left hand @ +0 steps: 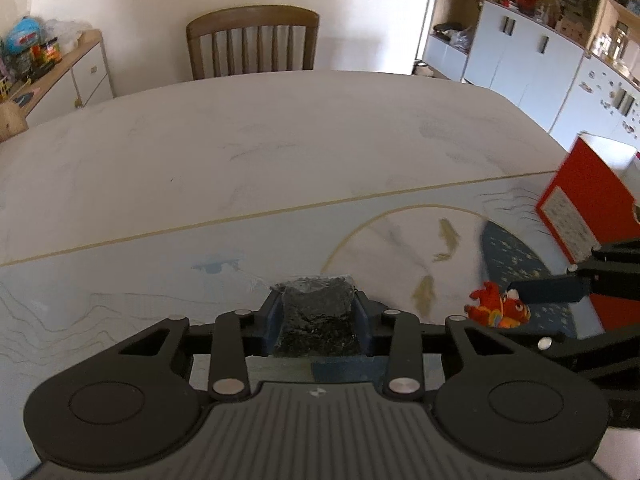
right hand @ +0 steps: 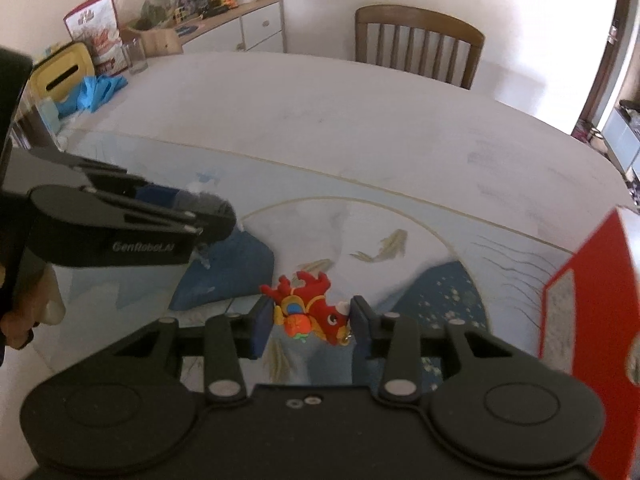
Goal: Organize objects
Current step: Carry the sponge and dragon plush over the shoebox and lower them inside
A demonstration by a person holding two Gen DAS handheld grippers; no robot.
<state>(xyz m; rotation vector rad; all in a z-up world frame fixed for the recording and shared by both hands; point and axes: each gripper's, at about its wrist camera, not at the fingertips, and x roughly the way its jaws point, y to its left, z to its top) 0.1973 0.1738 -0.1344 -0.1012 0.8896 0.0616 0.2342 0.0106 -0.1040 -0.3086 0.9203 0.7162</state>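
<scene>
Toy fish (right hand: 310,312), red w/ orange and teal patches, sits between the right gripper (right hand: 308,326)'s two fingers, pads pressing it on both sides, jaws part closed on it. It hangs above the printed mat (right hand: 360,216), not touching it. Same toy shows in the left wrist view at the right edge (left hand: 500,306), w/ a dark finger of the right gripper just over it.

Left gripper (left hand: 318,320) is clamped on a dark bag (left hand: 318,312), clear wrap w/ black crumbly stuff inside; jaws part closed, blue pads tight on both sides of the bag. In the right wrist view the left gripper (right hand: 212,216) comes in from the left, its tip blurred; a bit of a person's hand (right hand: 18,328) shows on the handle at the far left edge.

Under both grippers lies the mat, pale blue w/ a gold ring, painted fish and dark blue patches. It covers the near part of the table (left hand: 280,128); beyond the mat's gold edge line the table is plain off-white.

Red box (left hand: 580,200) w/ a white label stands at the right, near the mat's right edge; whether it rests on mat or table can't be told.

Further back on the left of the table: blue cloth (right hand: 96,90), yellow box (right hand: 60,74) w/ a slot, and a drinking glass (right hand: 136,56).

Wooden chair (left hand: 254,40) stands at the table's far side. Behind, a low cabinet (right hand: 244,20) along the wall, its top crowded w/ small stuff, too small to tell apart. White cupboards and shelves (left hand: 532,40) at the far right.
</scene>
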